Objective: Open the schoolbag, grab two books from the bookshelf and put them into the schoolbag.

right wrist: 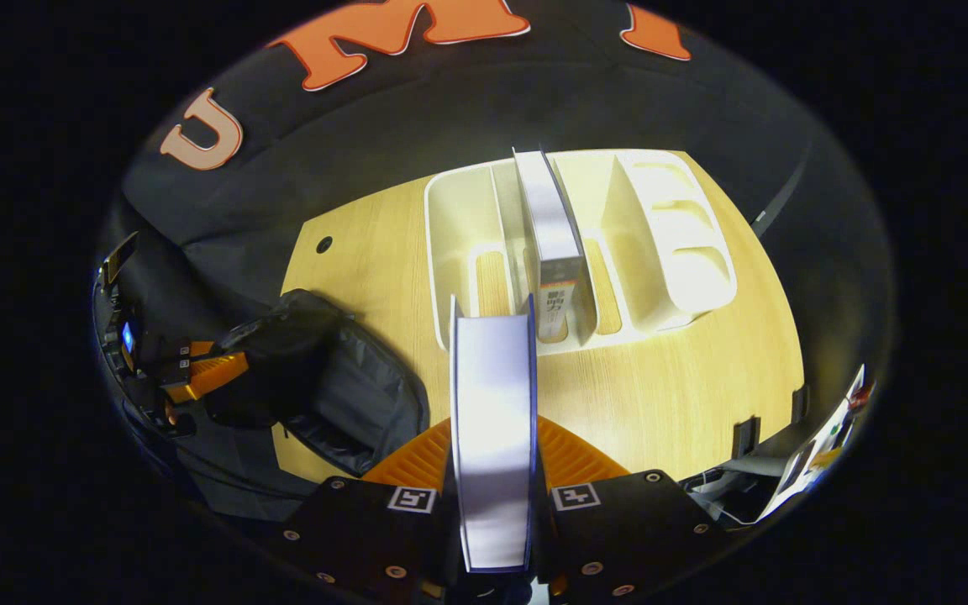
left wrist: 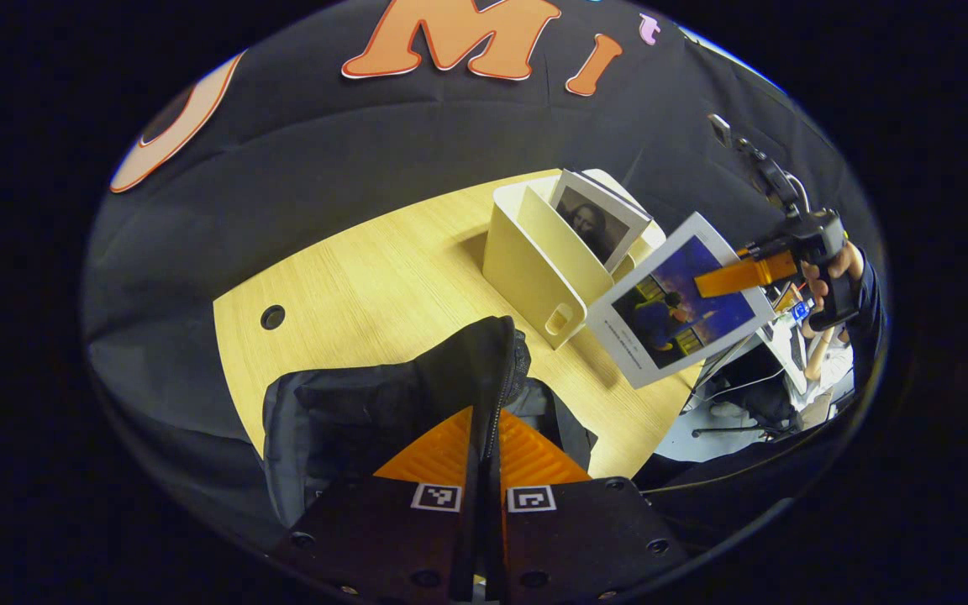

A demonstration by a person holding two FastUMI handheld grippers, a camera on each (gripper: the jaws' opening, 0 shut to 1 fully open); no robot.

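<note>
My left gripper is shut on a raised black flap of the schoolbag, which lies on the near part of the wooden table. Beyond it stands the cream bookshelf, with a portrait-cover book in it. To the shelf's right, my right gripper holds a blue-cover book in the air. In the right gripper view, that gripper is shut on the book, seen edge-on above the table in front of the bookshelf. A second book stands in a slot. The schoolbag lies at the left with the left gripper on it.
A cable hole marks the table's far left. A hand holds the right gripper's handle. Beyond the table's right edge, a floor with cables and gear lies below. Black cloth walls close off the back.
</note>
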